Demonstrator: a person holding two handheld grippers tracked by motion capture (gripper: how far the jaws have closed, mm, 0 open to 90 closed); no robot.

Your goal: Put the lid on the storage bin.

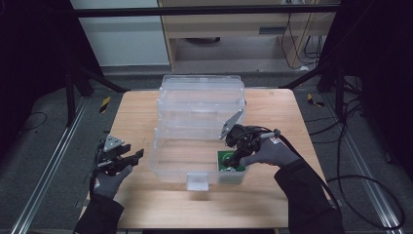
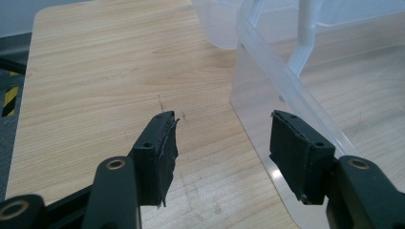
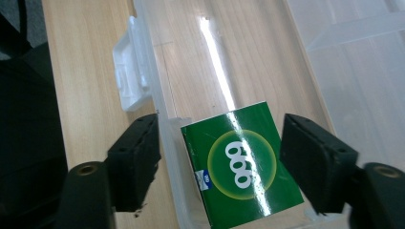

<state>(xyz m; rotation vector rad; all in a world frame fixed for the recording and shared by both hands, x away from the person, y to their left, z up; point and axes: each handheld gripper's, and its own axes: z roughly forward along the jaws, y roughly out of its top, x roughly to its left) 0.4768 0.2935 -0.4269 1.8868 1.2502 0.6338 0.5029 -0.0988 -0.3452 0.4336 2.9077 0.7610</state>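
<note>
Green box is lying flat inside the clear plastic bin, in the corner near the white latch. It is shiny, with a yellow ring and white numbers on top. The right claw is hanging over it, its jaws wide on both sides and not touching; they should close evenly on the box's sides. The left claw is waiting open and empty above the counter, beside the bin.

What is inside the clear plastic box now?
A green carton lies in the clear plastic box, near its front right corner. What is under the carton is hidden.
</note>
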